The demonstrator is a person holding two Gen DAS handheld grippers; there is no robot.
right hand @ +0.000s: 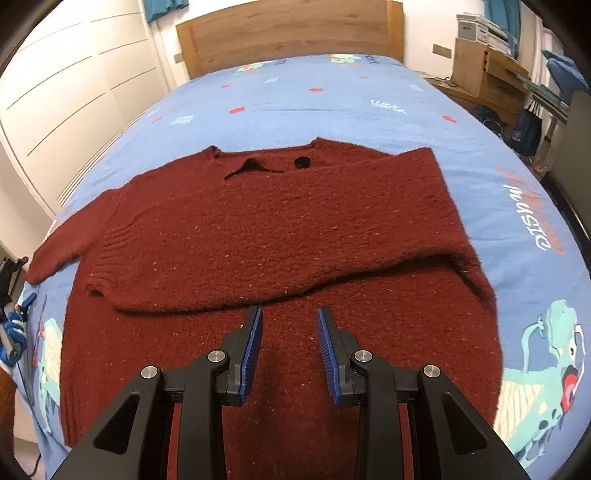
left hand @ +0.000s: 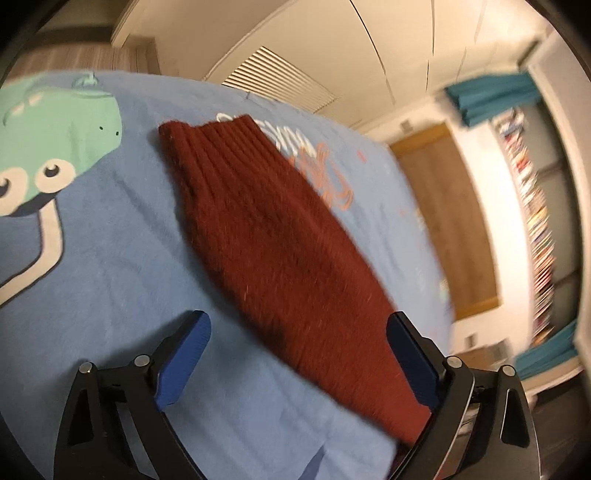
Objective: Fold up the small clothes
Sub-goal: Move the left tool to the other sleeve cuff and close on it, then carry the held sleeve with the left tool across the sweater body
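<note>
The sweater point(right hand: 280, 236), dark red knit, lies flat on the bed point(right hand: 332, 107), its neck toward the headboard point(right hand: 291, 33) and far from the right gripper's fingers. One sleeve is folded across the body, its cuff point(right hand: 99, 284) ending ahead and to the left of the right fingers; the fold's lower edge runs just beyond their tips. The other sleeve point(left hand: 266, 229) stretches out sideways over the blue sheet. In the left wrist view this sleeve runs from between the left fingers away to its ribbed cuff at the far end, lying nearer the right-hand finger point(left hand: 413, 362), which covers its near edge, than the left-hand one. The left gripper point(left hand: 295, 354) stands wide, with the sleeve under the gap and no pad pressing it. The right gripper point(right hand: 290, 347) hangs over the sweater's lower body, fingers narrowly parted and holding nothing. A green cartoon print point(left hand: 55, 133) lies on the sheet beyond the left-hand finger. A wardrobe point(right hand: 66, 92) stands beside the bed.
</note>
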